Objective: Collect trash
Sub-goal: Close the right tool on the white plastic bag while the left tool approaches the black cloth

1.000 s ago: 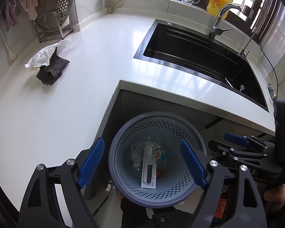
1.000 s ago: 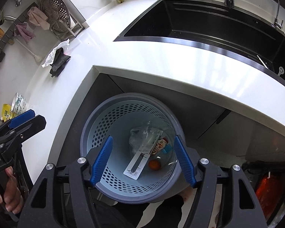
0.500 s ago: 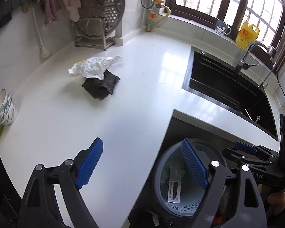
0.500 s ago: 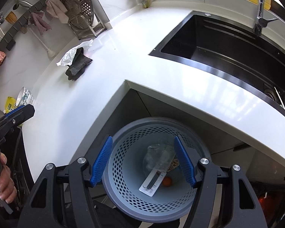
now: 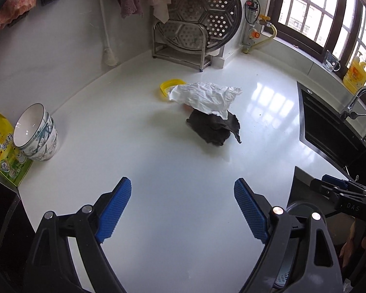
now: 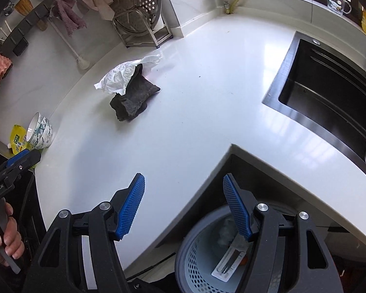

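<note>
Left claw (image 5: 183,210): blue-padded fingers stood wide apart and held nothing, low in the left wrist view, over bare white table (image 5: 139,151).
Right claw (image 6: 184,207): fingers likewise spread and unloaded, at the bottom centre of the right wrist view, straddling the table's inner corner.
White crumpled wrapper (image 5: 205,96): lay at centre frame in the left view, draped over the upper edge of the dark rag and touching it; whether thin plastic or paper could not be told.
Dark rag (image 5: 213,128): a slumped grey-black cloth on the table, just below the wrapper, well apart from both claws.
Yellow lid (image 5: 169,86): a shallow yellow piece, partly hidden under the wrapper's left end.
Trash basket (image 6: 200,266): perforated grey bin at the lower right of the right view, below the table edge, already holding a flat card pack and other scraps.
Handling, judged: the wrapper looked very light, soft and easily crushed; a pinch on its raised free fold at the right end would probably lift it clear of the rag.
Risk, judged: a low, deep bite might catch the rag too.
Bystanders: stacked bowls (image 5: 36,136) at left; sink (image 6: 329,92) at right.
</note>
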